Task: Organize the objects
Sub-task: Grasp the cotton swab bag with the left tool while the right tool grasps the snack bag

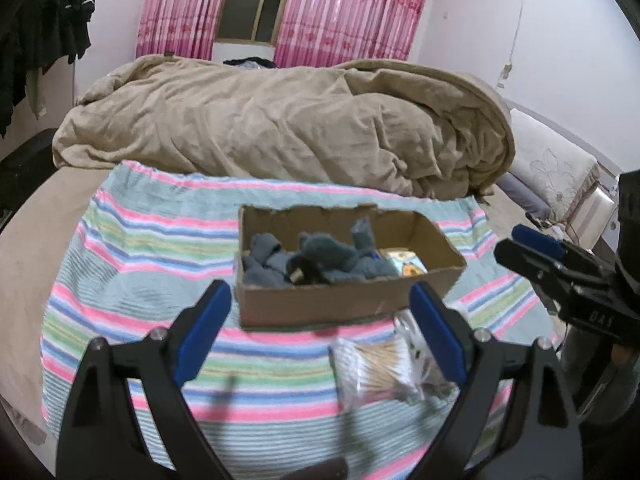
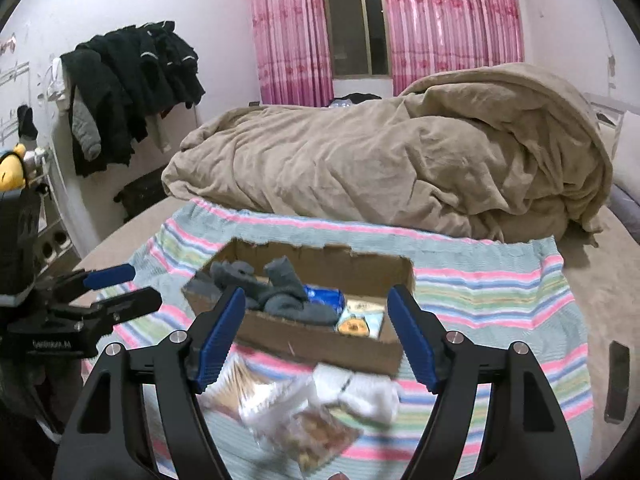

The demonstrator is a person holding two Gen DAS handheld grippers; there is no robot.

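An open cardboard box (image 1: pixel 320 304) (image 2: pixel 372 266) sits on a striped towel (image 1: pixel 140 264) (image 2: pixel 500 300) on the bed. Grey socks (image 1: pixel 332 260) (image 2: pixel 280 296) and small packets (image 1: pixel 408 264) (image 2: pixel 358 322) lie inside it. In front of the box lie a bag of cotton swabs (image 1: pixel 372 372) (image 2: pixel 236 384), a white sock (image 2: pixel 360 394) and a snack packet (image 2: pixel 320 436). My left gripper (image 1: pixel 320 336) (image 2: pixel 120 288) is open and empty, above the towel near the box's front. My right gripper (image 2: pixel 316 336) (image 1: pixel 520 248) is open and empty, above the loose items.
A bunched tan duvet (image 1: pixel 280 128) (image 2: pixel 400 160) fills the bed behind the towel. Dark clothes (image 2: pixel 132 80) hang on a rack at the left. A pillow (image 1: pixel 552 164) lies at the right. A dark flat object (image 2: pixel 618 380) lies at the towel's right edge.
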